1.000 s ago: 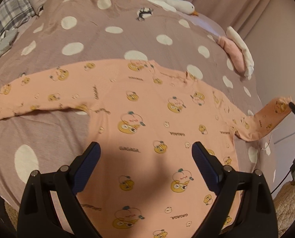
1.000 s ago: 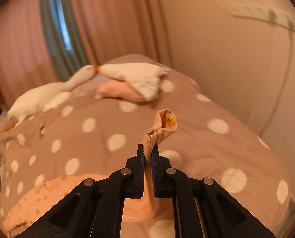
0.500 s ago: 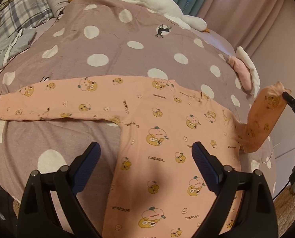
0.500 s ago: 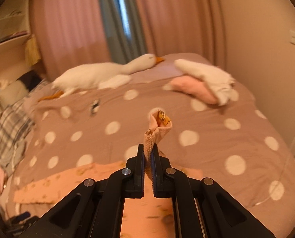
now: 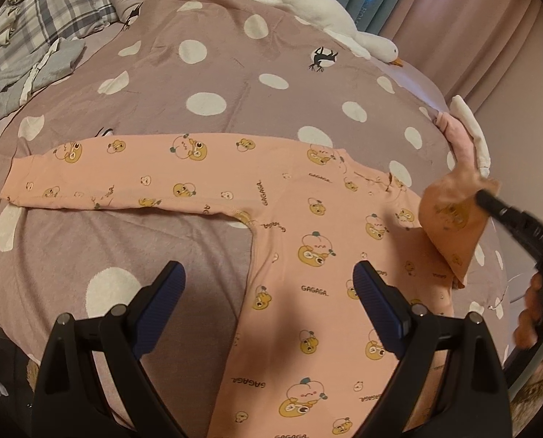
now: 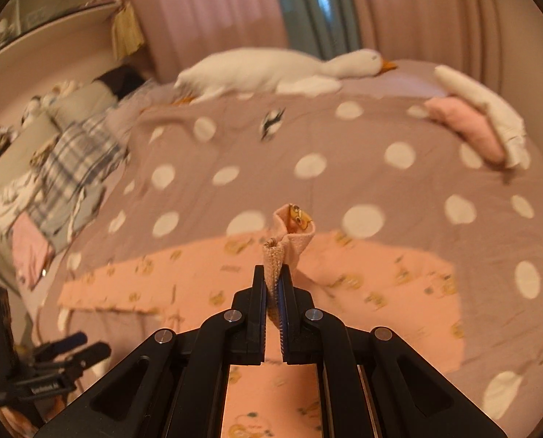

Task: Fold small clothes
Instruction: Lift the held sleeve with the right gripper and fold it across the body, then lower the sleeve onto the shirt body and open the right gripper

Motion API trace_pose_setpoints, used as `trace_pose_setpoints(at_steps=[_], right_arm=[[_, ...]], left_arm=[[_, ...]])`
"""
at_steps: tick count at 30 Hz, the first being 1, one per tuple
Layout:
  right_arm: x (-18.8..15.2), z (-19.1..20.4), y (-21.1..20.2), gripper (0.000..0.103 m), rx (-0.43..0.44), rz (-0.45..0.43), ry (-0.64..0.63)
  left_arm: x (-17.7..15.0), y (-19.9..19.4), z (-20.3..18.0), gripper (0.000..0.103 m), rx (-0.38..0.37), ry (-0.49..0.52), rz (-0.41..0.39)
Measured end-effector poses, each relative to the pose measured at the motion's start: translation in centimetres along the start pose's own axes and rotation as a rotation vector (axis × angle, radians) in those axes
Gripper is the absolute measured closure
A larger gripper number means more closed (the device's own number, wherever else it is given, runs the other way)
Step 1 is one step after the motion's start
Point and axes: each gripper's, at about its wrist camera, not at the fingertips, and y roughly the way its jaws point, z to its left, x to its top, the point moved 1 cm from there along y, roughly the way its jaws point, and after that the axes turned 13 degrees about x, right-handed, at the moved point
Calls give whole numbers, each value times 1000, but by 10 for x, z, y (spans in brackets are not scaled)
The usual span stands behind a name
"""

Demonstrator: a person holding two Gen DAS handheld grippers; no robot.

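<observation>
One sleeve cuff (image 6: 275, 255) is pinched in the closed right gripper (image 6: 273, 292), now carried from the bed's edge in over the peach top (image 5: 307, 255) on the dotted bedspread (image 5: 198, 73). Sleeve fold underway. Left gripper (image 5: 267, 292) hovers wide open, empty.

The polka-dot bedspread (image 5: 213, 73) lies bare between the peach garment (image 5: 307, 255) and the plush goose (image 5: 307, 3), leaving wide passage there. Obstacles sit at the edges: the goose along the far side, pink and white folded clothes (image 5: 464, 135) at the right rim, plaid laundry (image 5: 52, 7) at far left.
</observation>
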Motion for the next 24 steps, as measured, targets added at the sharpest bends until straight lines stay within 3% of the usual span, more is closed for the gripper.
trace_pose_setpoints(at_steps=[13, 24], right_arm=[[-54, 13, 71, 96, 53, 230, 34], [-71, 9, 87, 96, 40, 287, 62]], left_arm=[[-5, 12, 3, 10, 4, 1, 28], [-10, 22, 0, 10, -2, 1, 59]])
